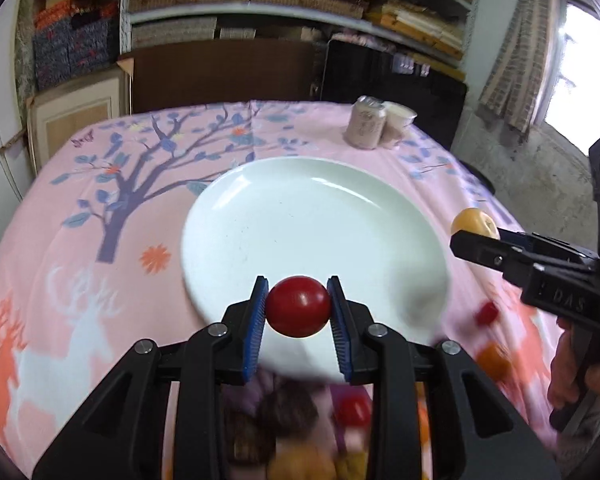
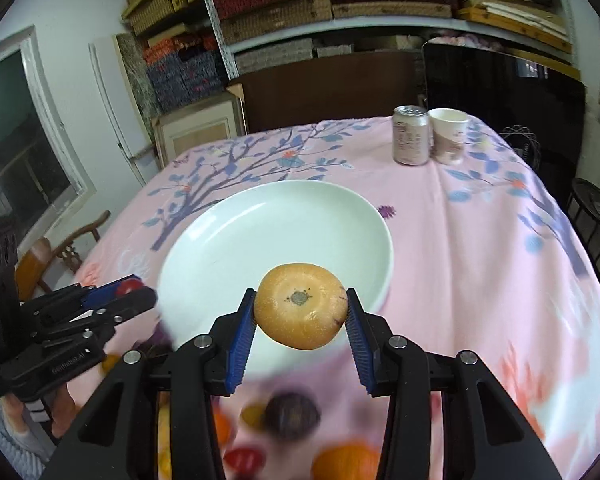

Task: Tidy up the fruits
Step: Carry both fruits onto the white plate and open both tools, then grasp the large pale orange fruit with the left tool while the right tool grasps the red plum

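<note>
— So why is the table (image 2: 480,260) laid out this way, with the pink cloth and that big white plate (image 1: 300,208) in the middle?

— My guess is the plate is where the fruit goes. It sits bare, while the loose fruit (image 2: 292,416) lies in a blurred heap on the cloth at the near edge, below both claws. The can (image 2: 410,136) and paper cup (image 2: 448,136) stand together at the far side, well apart from the work.

— And the claws?

— Each carries one piece toward the plate. The right claw (image 2: 300,312) is closed partway on a yellow-brown round fruit (image 2: 300,306), blue pads pressing its two sides, held up over the plate's near rim. The left claw (image 1: 298,308) is closed narrower on a small red tomato (image 1: 298,306), also gripped by the sides, over its near rim.

— Why the sides?

— Likely so each piece stays steady and can be let down gently. Neither touches the plate yet.
</note>
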Available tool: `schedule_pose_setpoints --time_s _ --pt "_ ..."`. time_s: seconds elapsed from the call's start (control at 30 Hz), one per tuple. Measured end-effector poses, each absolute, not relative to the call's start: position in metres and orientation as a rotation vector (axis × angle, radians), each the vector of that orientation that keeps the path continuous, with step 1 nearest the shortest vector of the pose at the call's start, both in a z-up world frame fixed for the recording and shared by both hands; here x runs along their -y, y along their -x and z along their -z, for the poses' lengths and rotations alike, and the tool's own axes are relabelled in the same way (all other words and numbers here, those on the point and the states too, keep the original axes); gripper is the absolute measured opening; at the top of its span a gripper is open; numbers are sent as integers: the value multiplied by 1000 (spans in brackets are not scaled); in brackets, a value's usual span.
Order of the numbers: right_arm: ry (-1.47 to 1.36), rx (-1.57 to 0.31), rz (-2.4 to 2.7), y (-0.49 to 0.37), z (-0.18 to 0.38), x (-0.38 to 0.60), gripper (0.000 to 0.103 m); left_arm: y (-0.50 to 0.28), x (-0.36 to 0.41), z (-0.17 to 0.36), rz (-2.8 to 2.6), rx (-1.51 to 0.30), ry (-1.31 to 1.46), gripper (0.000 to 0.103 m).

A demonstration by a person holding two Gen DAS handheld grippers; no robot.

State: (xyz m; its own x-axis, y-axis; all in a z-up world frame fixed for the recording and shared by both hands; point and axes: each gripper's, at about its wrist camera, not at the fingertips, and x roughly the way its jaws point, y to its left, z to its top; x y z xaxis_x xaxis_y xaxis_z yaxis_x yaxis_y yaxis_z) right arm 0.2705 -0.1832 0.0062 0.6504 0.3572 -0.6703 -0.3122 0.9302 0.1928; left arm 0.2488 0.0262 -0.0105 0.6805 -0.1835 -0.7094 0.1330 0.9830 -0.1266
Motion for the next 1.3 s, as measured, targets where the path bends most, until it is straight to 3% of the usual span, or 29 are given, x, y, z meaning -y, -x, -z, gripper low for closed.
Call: schedule_pose_setpoints --time_s 0.27,0.3,0.33,0.4,0.7,0.8,0.93,1.17,1.3 --pt "-35 -867 -375 -310 32 172 45 -300 -36 53 181 -940 163 30" --pt "-41 -865 -379 -311 31 173 45 -301 -38 54 188 -942 178 34" --pt "-45 -857 -380 -307 31 173 45 -298 -36 55 188 -941 180 50" --pt "-37 -835 -378 -303 26 171 56 -296 -35 53 188 -932 175 67" --pt "-164 -765 -390 -274 8 195 61 -263 -45 22 187 -850 200 68" --pt "-201 -729 -368 -248 2 208 69 -235 -56 7 175 -818 200 68" --pt "-229 -700 -341 -208 -2 226 69 -185 -74 -4 127 -790 181 73" --pt "-250 -636 -242 -123 9 263 88 -96 -96 18 46 -783 164 77" --pt "-205 -607 -171 -103 24 272 88 -66 -93 39 52 -806 171 77"
